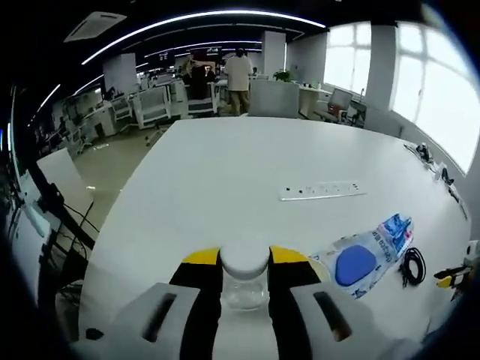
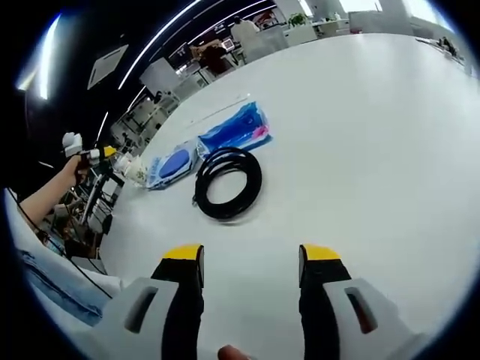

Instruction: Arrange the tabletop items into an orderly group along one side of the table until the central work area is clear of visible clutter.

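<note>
- Jar (image 1: 244,279) first — a small clear one with a white lid, held between the jaws of our left gripper (image 1: 244,264), just above the near edge of the white table (image 1: 247,165).
- We judge the step in hand to be carrying the jar over to the other items. We should keep it upright and level, and set it down just beside the blue packet (image 1: 365,255), not on it.
- Best to lower it until the base meets the table before we part the jaws; the glass looks slick and could tip.
- Our right gripper (image 2: 251,262) hangs over bare table with its jaws wide and empty, the cable (image 2: 229,182) near ahead of it — ready for the next pick.
- Counted: one jar, one blue packet, one coiled black cable, one white power strip (image 1: 322,190) lying further out toward the middle.
- The power strip sits well apart from the packet and cable, so we expect it needs moving too.
- Small dark things lie at the far right edge of the table; too small for us to tell.
</note>
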Motion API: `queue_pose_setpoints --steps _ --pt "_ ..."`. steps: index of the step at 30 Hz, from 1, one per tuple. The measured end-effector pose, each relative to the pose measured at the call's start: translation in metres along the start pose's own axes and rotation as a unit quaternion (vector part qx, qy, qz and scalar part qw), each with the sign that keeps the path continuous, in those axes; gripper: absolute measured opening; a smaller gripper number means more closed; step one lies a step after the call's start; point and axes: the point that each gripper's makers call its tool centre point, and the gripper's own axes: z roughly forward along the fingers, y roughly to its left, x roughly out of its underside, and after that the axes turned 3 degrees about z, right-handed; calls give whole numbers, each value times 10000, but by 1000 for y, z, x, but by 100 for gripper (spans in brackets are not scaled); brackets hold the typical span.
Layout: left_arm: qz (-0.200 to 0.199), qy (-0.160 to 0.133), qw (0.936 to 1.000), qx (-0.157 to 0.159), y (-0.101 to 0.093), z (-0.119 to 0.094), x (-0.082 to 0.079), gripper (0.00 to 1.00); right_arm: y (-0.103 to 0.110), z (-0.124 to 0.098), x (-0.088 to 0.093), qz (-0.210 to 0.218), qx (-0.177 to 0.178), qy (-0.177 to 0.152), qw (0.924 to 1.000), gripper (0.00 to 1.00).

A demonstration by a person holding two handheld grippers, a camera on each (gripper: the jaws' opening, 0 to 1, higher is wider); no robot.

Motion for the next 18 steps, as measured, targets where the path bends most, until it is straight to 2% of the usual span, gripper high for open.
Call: queue_pose_setpoints --steps 5,14,18 --pt "-99 -58 9999 -26 1 0 0 21 -1 1 1 15 0 6 10000 49" --pt "101 -231 9995 -180 -2 0 -1 22 -3 -1 0 48 -7 -52 10000 49" --pt "261 -298 9991 -159 -5 -1 -4 31 -3 -2 -2 53 -12 -88 9999 49"
